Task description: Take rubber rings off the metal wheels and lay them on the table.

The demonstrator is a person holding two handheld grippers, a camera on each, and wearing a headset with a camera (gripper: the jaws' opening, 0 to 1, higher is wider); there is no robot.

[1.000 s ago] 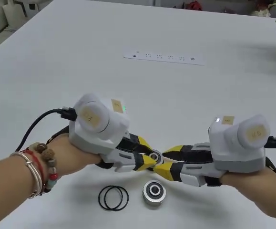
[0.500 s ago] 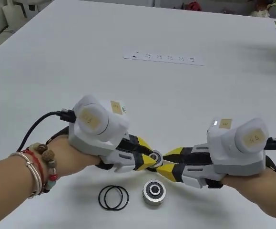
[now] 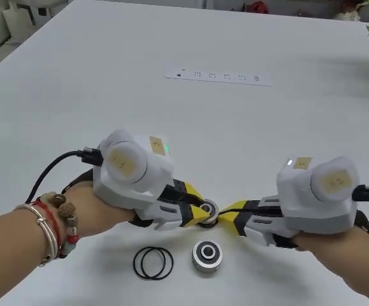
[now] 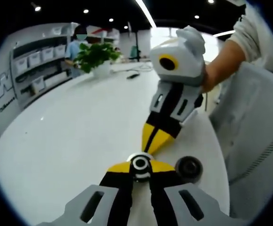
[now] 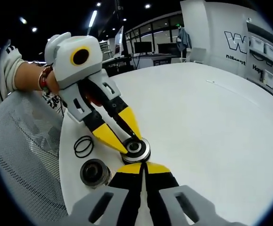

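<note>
Right gripper (image 3: 230, 214) is edging up and inward compared with a second ago, and its tips are now meeting the metal wheel (image 3: 208, 208), which the left gripper (image 3: 199, 213) is holding just above the table (image 3: 171, 127).
Both forearms are coming in from the lower corners of the head view, so the two grippers are pointing at each other almost tip to tip. The left jaws are clamping the wheel from either side. The right jaws are pressing together to a point against the wheel's rim, though whether they are pinching a ring there cannot be told. Two rubber rings (image 3: 153, 262) are lying flat and overlapping on the table, near the left hand (image 3: 88, 213). A second wheel (image 3: 206, 254) is sitting just beside them, below the held wheel in the head view and apart from both grippers.
</note>
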